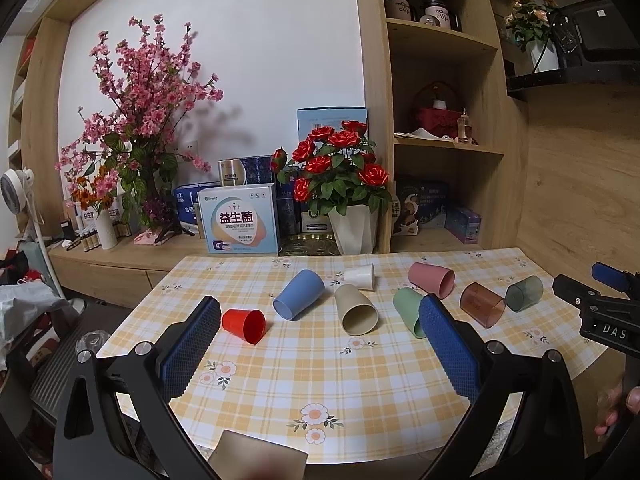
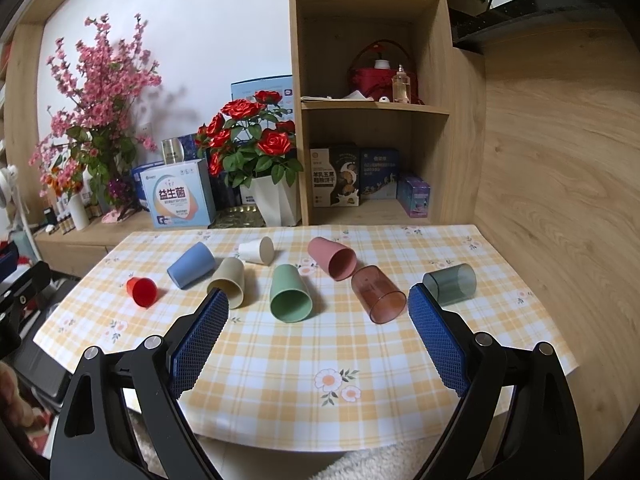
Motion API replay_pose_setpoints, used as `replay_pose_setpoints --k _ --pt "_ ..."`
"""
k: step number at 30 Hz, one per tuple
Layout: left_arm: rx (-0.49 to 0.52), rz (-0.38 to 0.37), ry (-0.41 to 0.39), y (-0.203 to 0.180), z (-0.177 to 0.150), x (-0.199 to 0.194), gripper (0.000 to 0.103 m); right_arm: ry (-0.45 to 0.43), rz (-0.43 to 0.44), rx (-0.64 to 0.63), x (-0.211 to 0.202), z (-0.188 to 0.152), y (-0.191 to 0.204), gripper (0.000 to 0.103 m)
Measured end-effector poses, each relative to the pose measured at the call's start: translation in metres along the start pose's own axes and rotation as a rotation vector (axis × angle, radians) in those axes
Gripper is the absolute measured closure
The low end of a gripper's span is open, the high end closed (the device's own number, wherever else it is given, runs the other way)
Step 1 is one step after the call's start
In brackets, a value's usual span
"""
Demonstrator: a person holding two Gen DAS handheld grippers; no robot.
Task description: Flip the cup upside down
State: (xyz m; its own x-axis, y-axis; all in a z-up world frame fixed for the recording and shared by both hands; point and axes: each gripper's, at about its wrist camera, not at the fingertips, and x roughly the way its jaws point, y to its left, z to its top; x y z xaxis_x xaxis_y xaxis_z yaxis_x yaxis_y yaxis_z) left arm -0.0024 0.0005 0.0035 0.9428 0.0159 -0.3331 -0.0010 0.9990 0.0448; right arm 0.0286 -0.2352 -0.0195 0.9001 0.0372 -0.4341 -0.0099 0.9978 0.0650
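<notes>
Since every cup we can see lies on its side on the checked tablecloth (image 2: 280, 360), we judge the task as not begun: nothing is flipped yet, and all 8 look left to do. Across the middle of the right wrist view, left to right, sit the red cup (image 2: 142, 291), blue cup (image 2: 191, 265), beige cup (image 2: 227, 285), white cup (image 2: 257, 250), green cup (image 2: 290, 294), pink cup (image 2: 333, 258), brown see-through cup (image 2: 378, 295) and grey see-through cup (image 2: 451, 283). The right gripper (image 2: 318, 312) hangs low in the frame w/ its jaws spread wide and nothing between them; the green and brown cups lie beyond the gap, apart from the pads. The left gripper (image 1: 320, 316) is likewise wide open and empty in the lower part of its own view, w/ the red cup (image 1: 245, 325) just past its left pad and the green cup (image 1: 408, 312) partly hidden behind its right pad. Which cup goes first we can't tell. The left view alone shows the right gripper's body at the right edge and a white fan (image 1: 16, 192) at far left; the right view gives the green cup's whole mouth, unobstructed, plus the left gripper's body at its left edge.
</notes>
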Motion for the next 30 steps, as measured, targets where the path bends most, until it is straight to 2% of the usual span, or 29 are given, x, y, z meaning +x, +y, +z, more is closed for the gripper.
replay_pose_setpoints --k 30 --pt "-0.007 0.004 0.004 0.0045 -0.0032 0.0043 0.006 0.000 0.001 0.002 0.0001 -0.0002 -0.0004 0.015"
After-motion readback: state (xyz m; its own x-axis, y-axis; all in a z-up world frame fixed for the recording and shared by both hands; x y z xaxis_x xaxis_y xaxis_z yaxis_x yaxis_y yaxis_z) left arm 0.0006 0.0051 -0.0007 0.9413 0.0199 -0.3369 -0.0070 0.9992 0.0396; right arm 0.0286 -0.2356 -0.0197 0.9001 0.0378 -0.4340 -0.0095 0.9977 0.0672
